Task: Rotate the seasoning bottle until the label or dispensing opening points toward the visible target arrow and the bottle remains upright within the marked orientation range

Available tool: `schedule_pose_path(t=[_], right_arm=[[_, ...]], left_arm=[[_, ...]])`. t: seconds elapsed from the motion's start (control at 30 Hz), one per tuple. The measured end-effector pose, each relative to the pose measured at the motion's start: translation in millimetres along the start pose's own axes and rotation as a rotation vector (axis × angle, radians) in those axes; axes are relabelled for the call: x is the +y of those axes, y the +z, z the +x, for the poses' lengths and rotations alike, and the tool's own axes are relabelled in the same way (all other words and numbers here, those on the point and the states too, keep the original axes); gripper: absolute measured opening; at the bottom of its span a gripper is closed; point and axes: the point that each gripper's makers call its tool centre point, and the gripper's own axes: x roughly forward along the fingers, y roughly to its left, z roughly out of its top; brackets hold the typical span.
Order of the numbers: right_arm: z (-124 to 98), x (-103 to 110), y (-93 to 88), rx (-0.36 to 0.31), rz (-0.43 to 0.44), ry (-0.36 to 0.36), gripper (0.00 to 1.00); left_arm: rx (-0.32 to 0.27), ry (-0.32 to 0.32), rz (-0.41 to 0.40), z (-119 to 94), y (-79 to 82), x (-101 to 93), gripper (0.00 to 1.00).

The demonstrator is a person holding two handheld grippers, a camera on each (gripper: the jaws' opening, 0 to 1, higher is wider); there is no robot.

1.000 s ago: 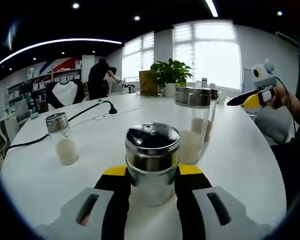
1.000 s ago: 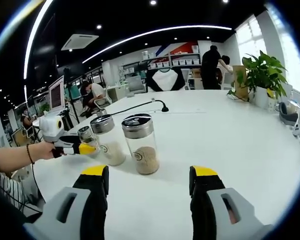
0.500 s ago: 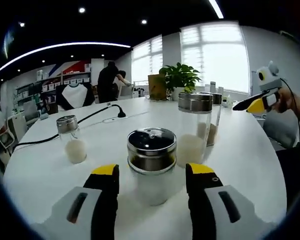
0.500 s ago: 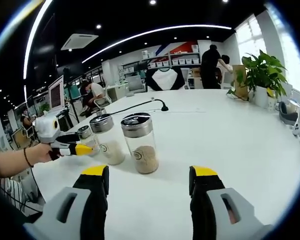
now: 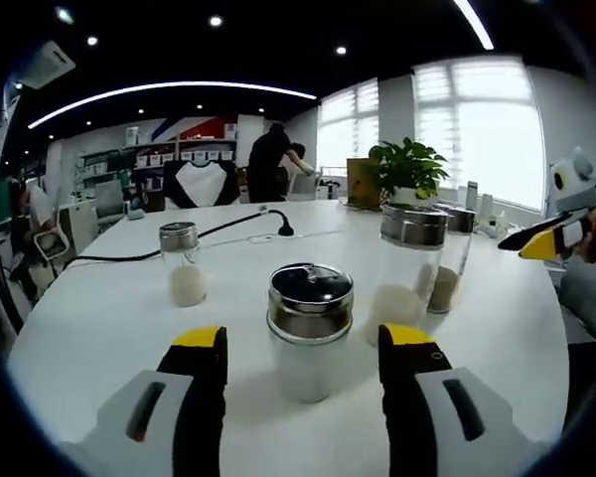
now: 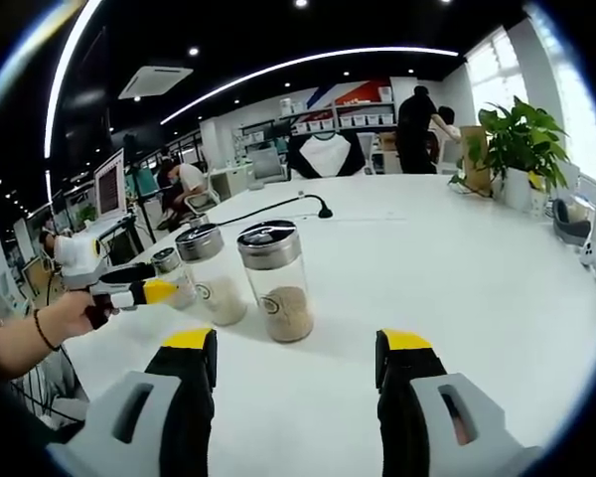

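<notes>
Standing upright on the white tabletop [image 5: 99, 328], just ahead of the left hand-held gripper [image 5: 303, 348] and between its spread jaws without touching either: the seasoning bottle [image 5: 309, 330] with its metal shaker lid. Sitting beyond it to the right, two taller jars [image 5: 409, 268]; off to the left, a small shaker [image 5: 183, 263]. Hovering apart over bare tabletop, jaws spread, holding nothing: the right hand-held gripper [image 6: 298, 363]

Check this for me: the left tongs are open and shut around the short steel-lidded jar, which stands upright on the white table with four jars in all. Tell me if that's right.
Not quite. In the left gripper view the left tongs are open, their jaws standing apart on either side of the short steel-lidded jar without clamping it. The rest holds: it stands upright on the white table, four jars in all.
</notes>
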Motion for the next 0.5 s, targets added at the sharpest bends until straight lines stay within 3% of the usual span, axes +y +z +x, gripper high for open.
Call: schedule_pose_path(t=[0.3,0.5], right_arm=[[0,1,-0.6,0.002,0.001,0.001,0.65],[0,2,-1.8,0.006,0.003,0.002,0.65]], left_arm=[[0.007,0.134,-0.024,-9,-2.4,-4.6,0.66],[0.006,0.242,-0.117,-9,-9.7,2.6,0.66]])
